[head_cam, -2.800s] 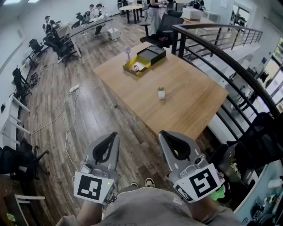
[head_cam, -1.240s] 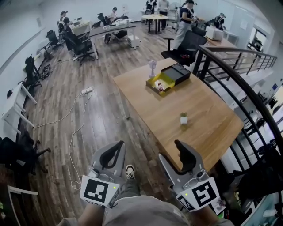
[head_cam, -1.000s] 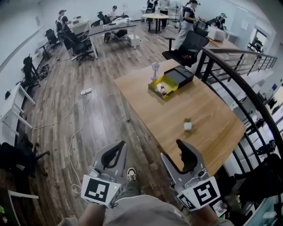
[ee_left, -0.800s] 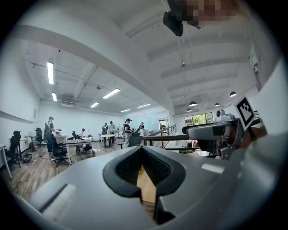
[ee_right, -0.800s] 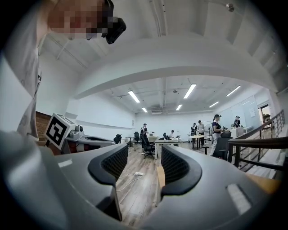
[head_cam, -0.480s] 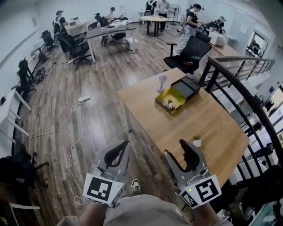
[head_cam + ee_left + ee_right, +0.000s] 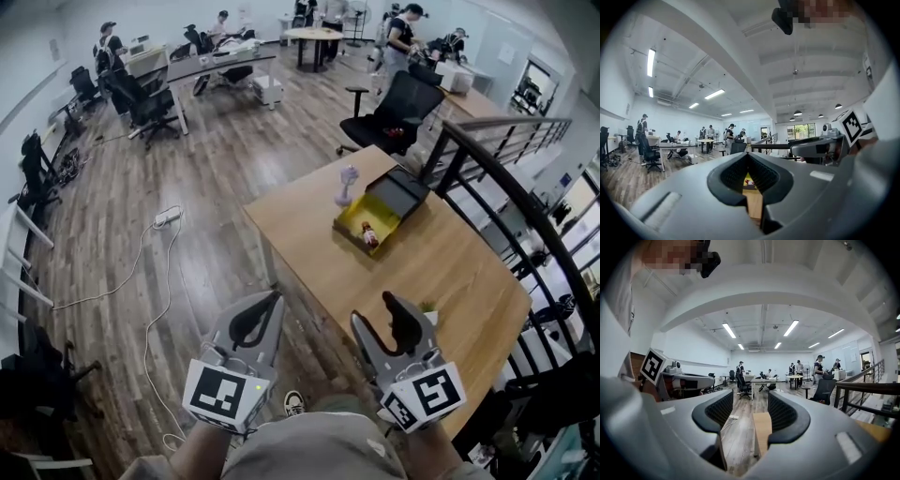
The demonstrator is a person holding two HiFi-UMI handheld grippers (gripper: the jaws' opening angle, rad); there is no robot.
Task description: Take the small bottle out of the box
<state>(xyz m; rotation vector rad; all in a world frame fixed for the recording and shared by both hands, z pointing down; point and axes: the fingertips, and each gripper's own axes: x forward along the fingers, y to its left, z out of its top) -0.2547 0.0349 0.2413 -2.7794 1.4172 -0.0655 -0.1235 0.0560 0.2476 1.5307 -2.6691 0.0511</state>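
Observation:
A yellow-lined box (image 7: 367,219) with its black lid (image 7: 399,190) lying open stands on the wooden table (image 7: 441,253). A small bottle (image 7: 368,234) with a red band lies inside the box. Both grippers are held low in front of my body, well short of the box. My left gripper (image 7: 267,302) is shut with nothing in it; in the left gripper view the box (image 7: 748,180) shows through the hollow between its jaws. My right gripper (image 7: 397,304) is open and empty, over the table's near edge.
A small pale fan-like stand (image 7: 347,180) sits on the table beside the box. A black railing (image 7: 506,202) runs along the table's right side. An office chair (image 7: 389,108) stands behind the table. A power strip and cable (image 7: 164,220) lie on the wooden floor. People work at desks far back.
I have walked closer to the table, and the box and bottle now look larger and nearer. Both grippers keep the same low position and the same jaw states.

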